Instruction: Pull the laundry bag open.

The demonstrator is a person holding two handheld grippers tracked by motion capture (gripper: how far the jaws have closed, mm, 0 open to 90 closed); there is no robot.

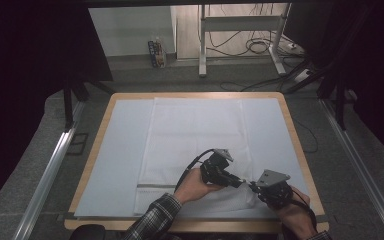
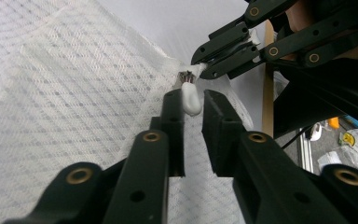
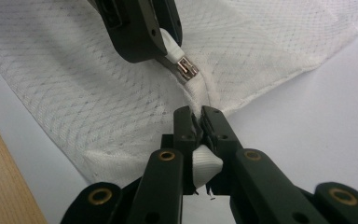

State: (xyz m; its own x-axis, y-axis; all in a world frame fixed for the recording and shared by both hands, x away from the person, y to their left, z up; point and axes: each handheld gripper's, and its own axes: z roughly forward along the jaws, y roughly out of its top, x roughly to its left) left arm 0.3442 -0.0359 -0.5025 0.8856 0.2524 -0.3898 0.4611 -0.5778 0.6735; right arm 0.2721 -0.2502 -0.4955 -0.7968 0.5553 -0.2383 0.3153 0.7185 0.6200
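Your left claw point(image 2: 193, 100) pinches white zipper pull point(image 2: 190, 99) of white mesh bag point(image 1: 195, 145) on counter point(image 1: 300, 150). Your right claw point(image 3: 200, 116), directly ahead, clamps bag fabric beside zipper slider point(image 3: 186, 68).
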